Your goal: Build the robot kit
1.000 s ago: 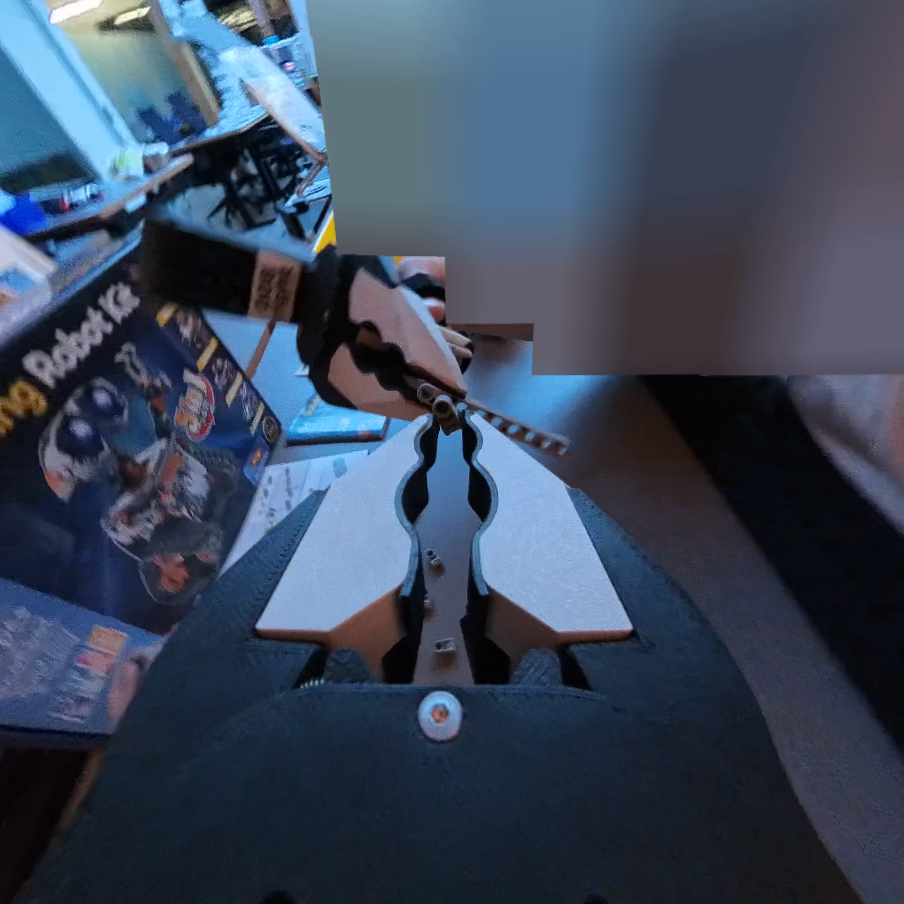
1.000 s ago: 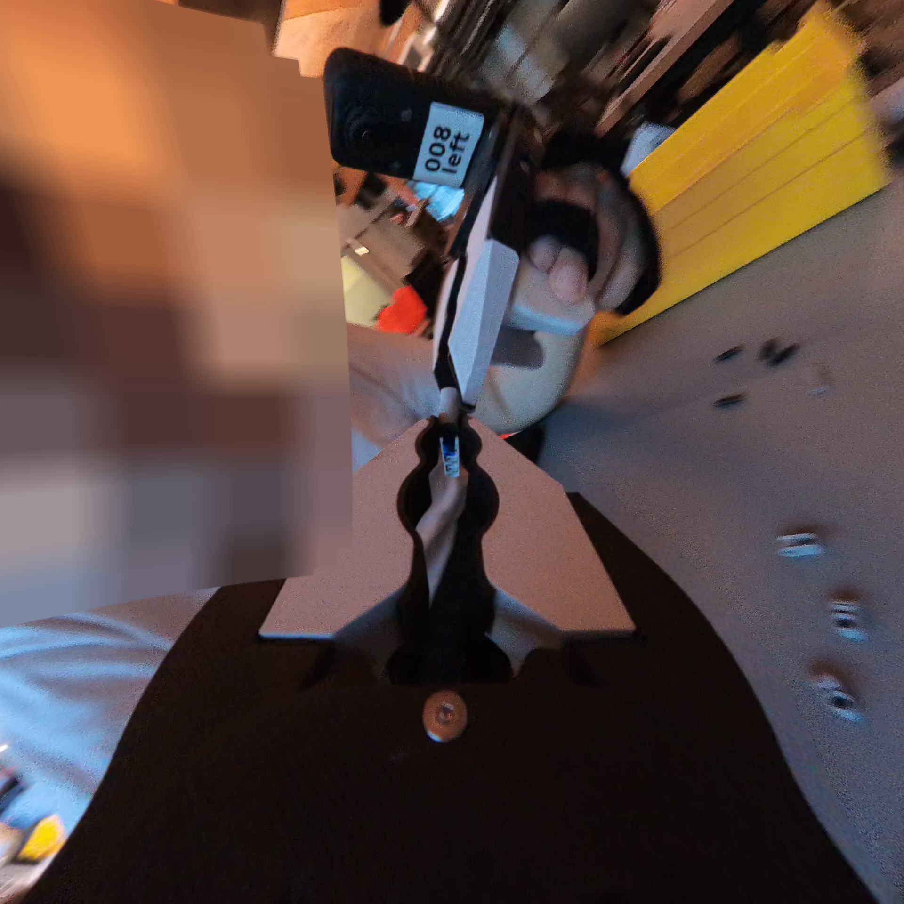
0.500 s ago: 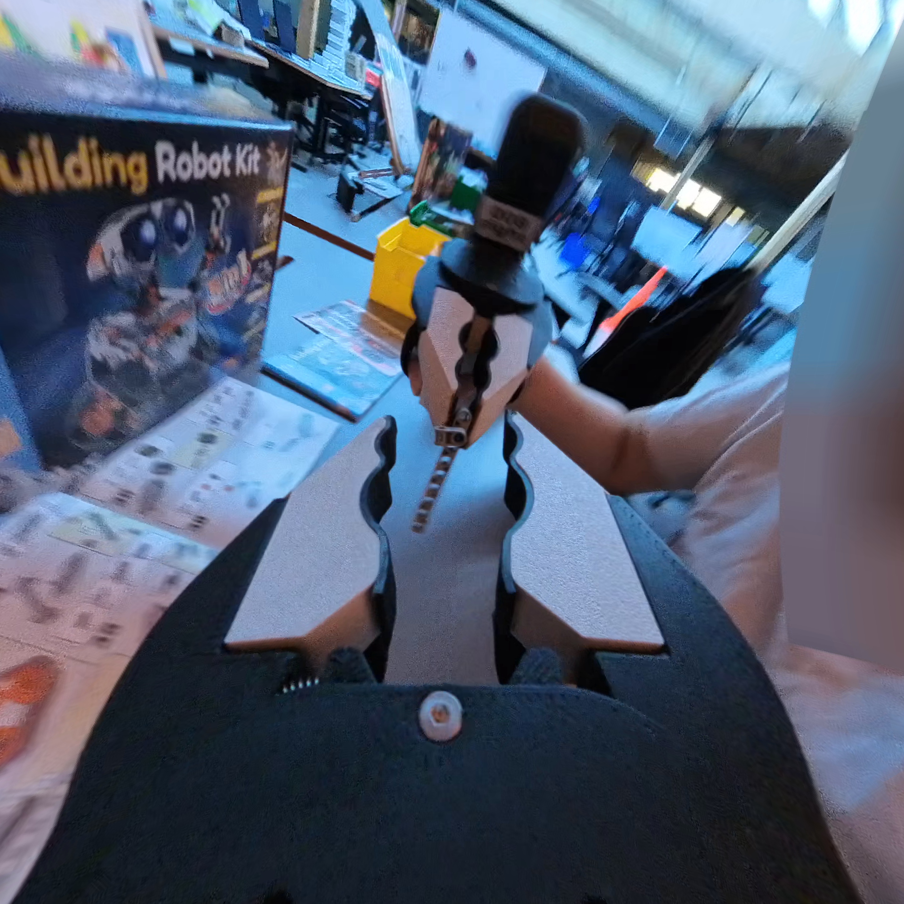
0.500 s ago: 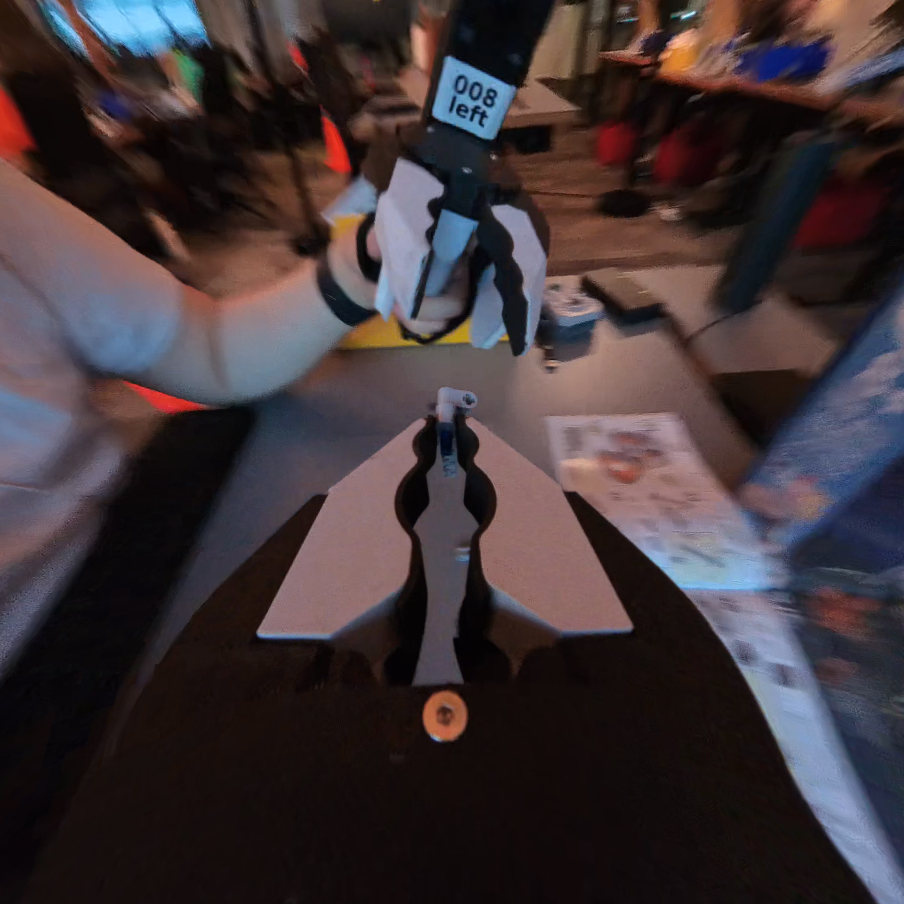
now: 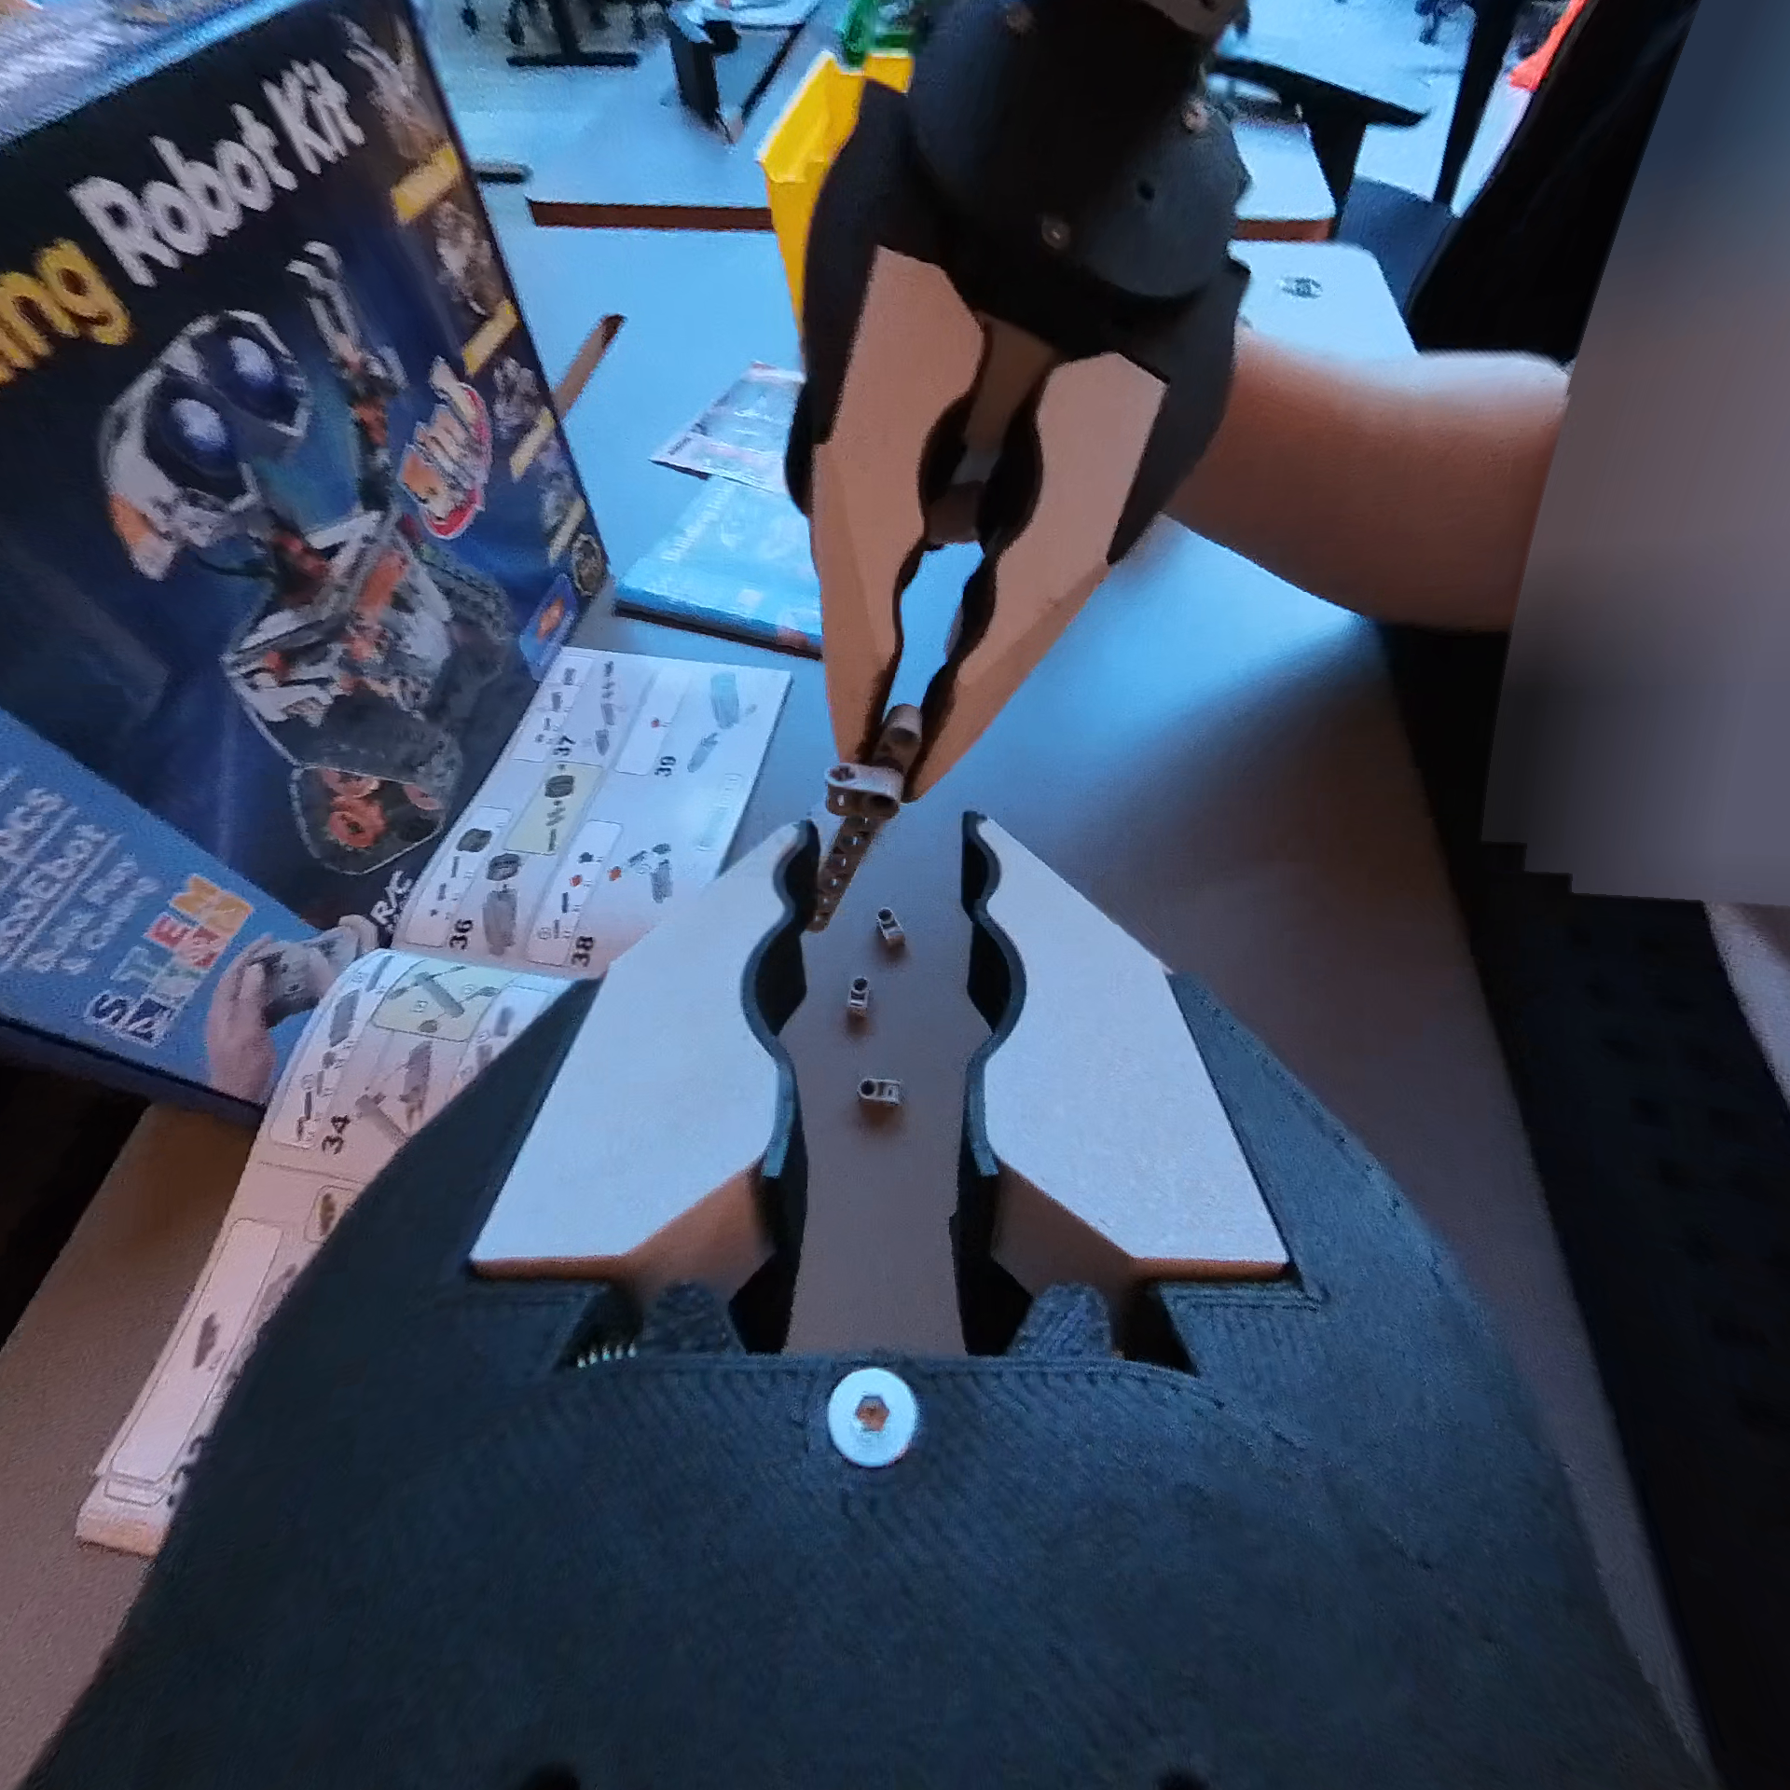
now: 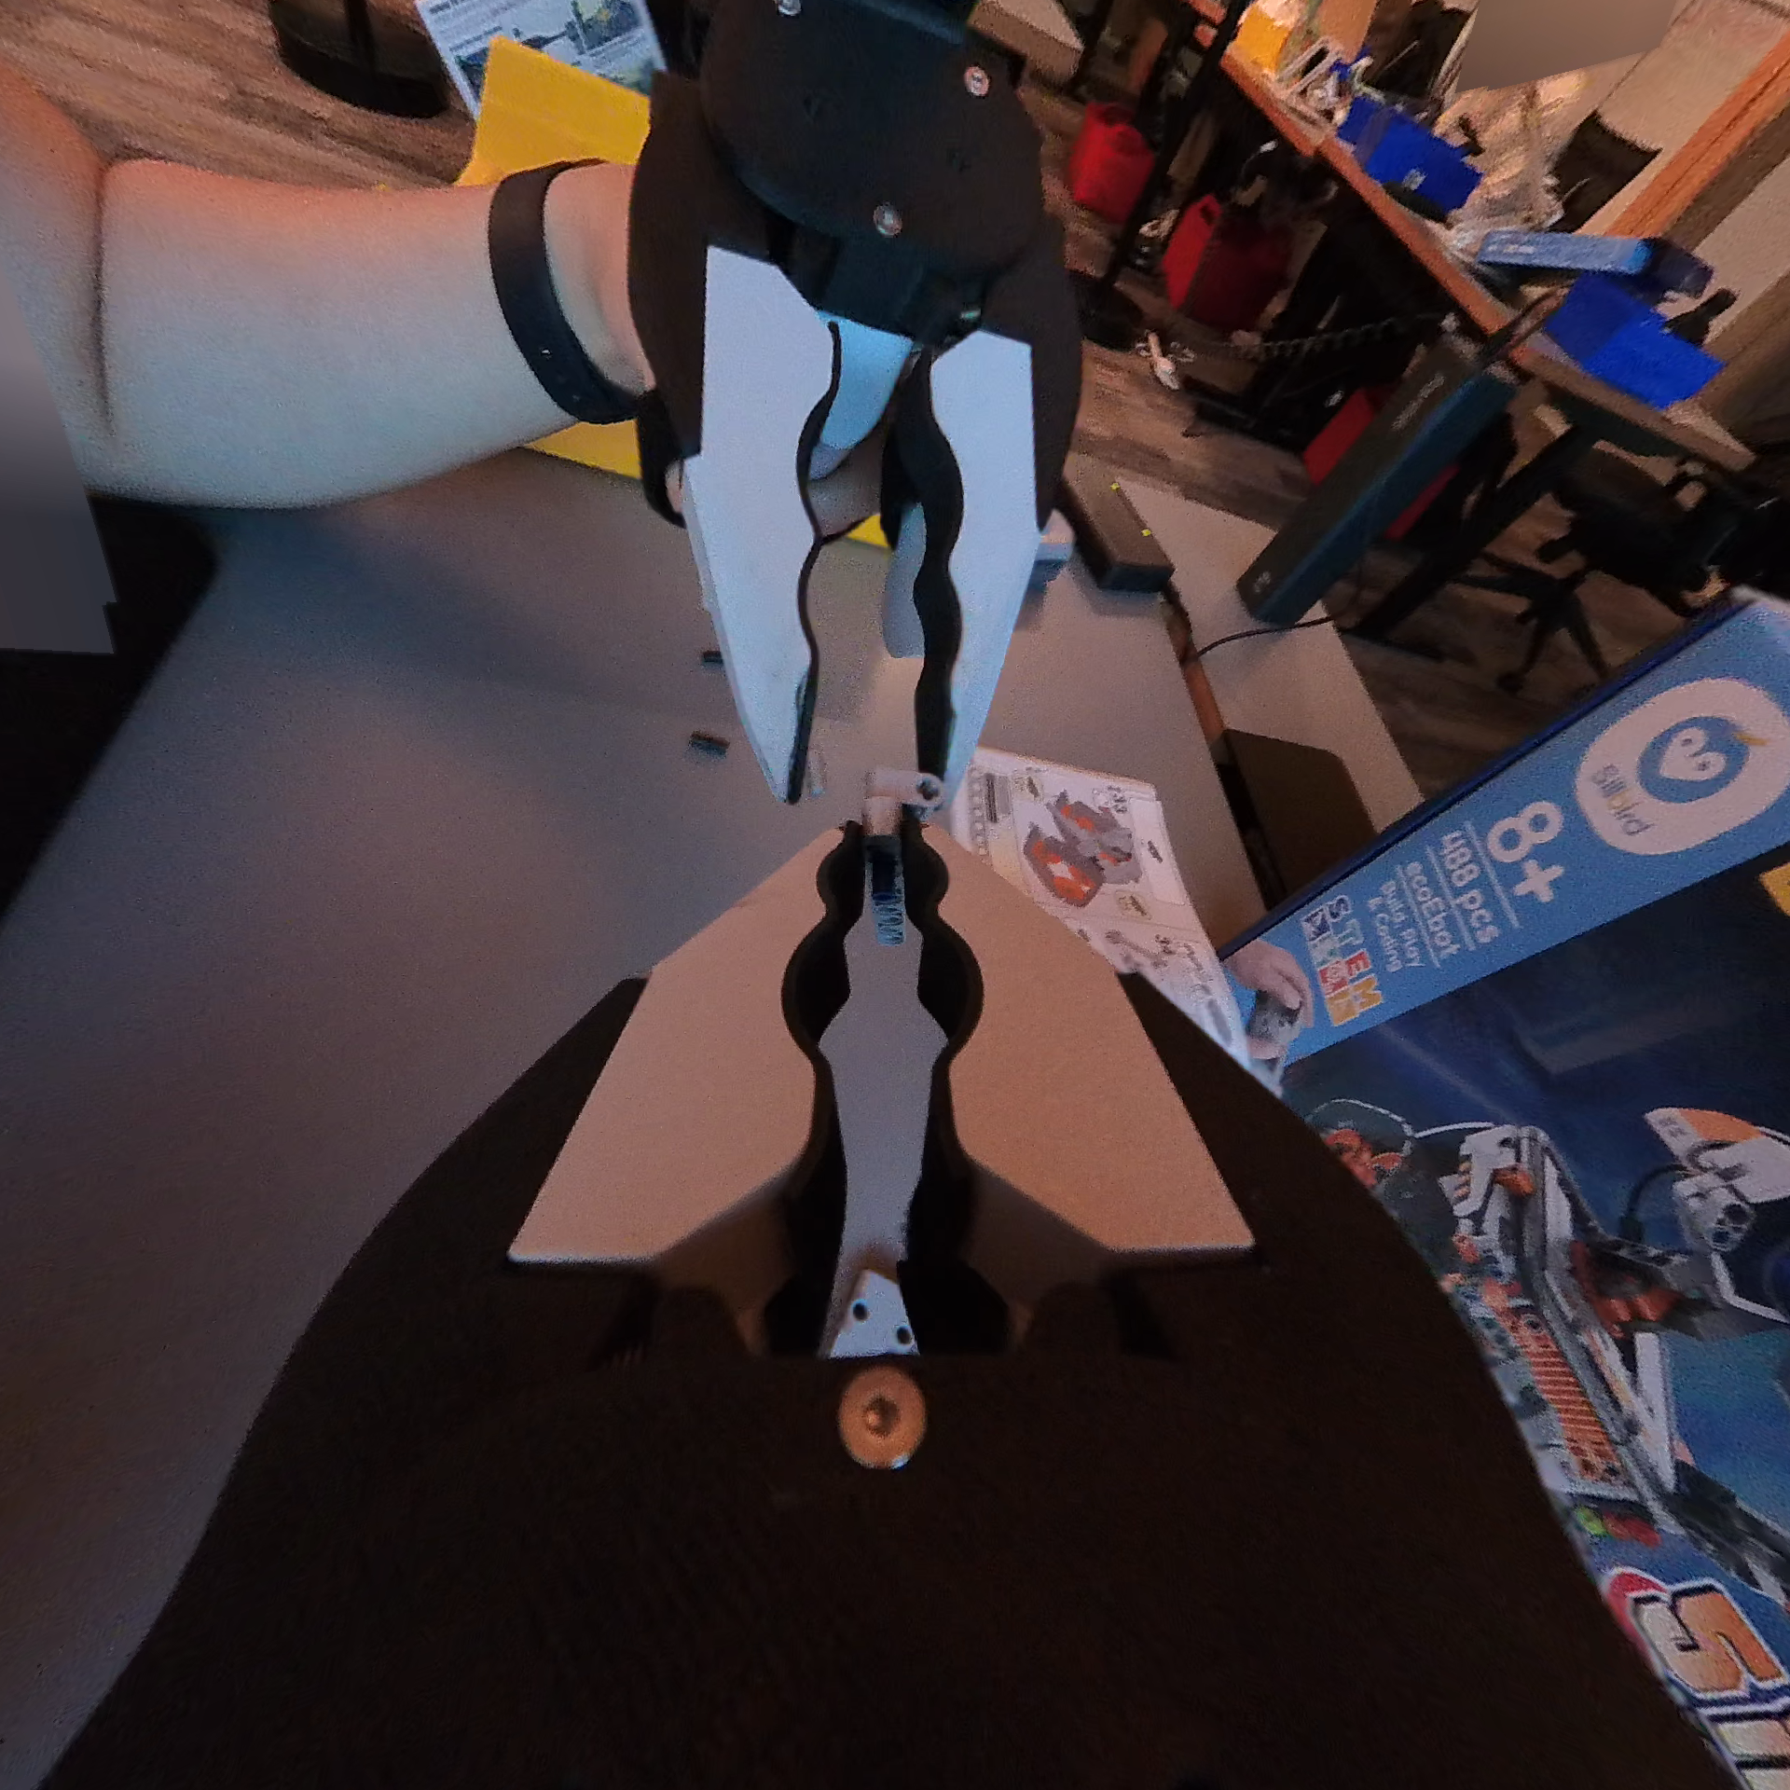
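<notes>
Left gripper (image 5: 879, 843): fingers spread wide, nothing between them, held low over the counter (image 5: 1211, 872). In the right wrist view it (image 6: 857, 785) shows opposite, its fingers well apart and the person's forearm (image 6: 291, 329), with a black wristband (image 6: 542, 291), behind it.

Right gripper (image 6: 883, 833): fingers drawn narrow and clamped on a small assembly of building parts. In the left wrist view it (image 5: 886, 765) points down toward the counter, and the parts show plainly: a short grey connector (image 5: 867, 780) at the fingertips, with a long perforated beam (image 5: 841, 862) hanging from it. The beam's lower end lies just beside the left gripper's left finger (image 5: 678, 1046); contact between them cannot be judged. In the right wrist view the connector (image 6: 901, 786) shows pale just past the fingertips, close to the tip of one finger of the left gripper.

Counter, near edge: three small loose connectors (image 5: 879, 1090) lie in a row, seen between the left gripper's fingers.

Counter, left edge as the left wrist view shows it: a dark blue kit box (image 5: 252, 465) stands upright. An open instruction booklet (image 5: 601, 823) lies flat against its foot. Further booklets (image 5: 736, 562) lie toward the far edge, with a yellow bin (image 5: 823, 126) beyond them.
</notes>
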`<state>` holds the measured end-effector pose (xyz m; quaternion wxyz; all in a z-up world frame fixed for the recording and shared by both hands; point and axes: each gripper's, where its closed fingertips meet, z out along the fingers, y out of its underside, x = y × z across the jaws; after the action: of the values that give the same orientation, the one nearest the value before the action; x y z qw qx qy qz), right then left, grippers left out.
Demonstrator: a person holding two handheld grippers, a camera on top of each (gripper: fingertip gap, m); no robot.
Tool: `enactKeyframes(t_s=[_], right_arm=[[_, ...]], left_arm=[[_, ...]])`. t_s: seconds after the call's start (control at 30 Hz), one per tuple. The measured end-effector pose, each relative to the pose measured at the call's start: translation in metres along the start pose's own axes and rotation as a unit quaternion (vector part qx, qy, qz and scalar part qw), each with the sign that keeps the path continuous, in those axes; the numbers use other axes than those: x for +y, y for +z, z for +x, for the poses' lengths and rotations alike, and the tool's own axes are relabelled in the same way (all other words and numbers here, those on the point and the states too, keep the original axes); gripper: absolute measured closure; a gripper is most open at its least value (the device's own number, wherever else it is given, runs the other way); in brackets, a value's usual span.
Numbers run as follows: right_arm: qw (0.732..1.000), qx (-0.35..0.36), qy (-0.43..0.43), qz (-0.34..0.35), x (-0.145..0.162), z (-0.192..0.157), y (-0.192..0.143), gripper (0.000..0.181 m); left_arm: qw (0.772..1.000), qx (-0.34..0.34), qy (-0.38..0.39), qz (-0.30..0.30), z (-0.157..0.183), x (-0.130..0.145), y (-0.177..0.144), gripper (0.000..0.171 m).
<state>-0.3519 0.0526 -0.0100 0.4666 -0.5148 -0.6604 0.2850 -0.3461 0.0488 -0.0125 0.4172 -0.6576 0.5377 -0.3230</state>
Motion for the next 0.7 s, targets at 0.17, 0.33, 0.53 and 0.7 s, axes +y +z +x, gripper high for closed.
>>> enactKeyframes(t_s=[0.17,0.33,0.53,0.7], right_arm=[[0.999,-0.034,0.017,0.002,0.005,-0.006,-0.003,0.174],[0.998,-0.049,0.018,-0.021,0.013,-0.010,-0.002,0.174],[0.998,-0.054,0.024,-0.020,0.013,-0.012,0.001,0.174],[0.997,-0.061,0.033,-0.020,0.015,-0.012,0.001,0.174]], left_arm=[[0.999,-0.009,0.043,-0.022,0.002,0.009,0.010,0.171],[0.998,-0.012,0.041,-0.039,0.001,0.015,0.013,0.160],[0.999,-0.009,0.044,-0.030,0.003,0.011,0.015,0.159],[0.998,-0.014,0.059,-0.034,0.003,0.012,0.016,0.159]])
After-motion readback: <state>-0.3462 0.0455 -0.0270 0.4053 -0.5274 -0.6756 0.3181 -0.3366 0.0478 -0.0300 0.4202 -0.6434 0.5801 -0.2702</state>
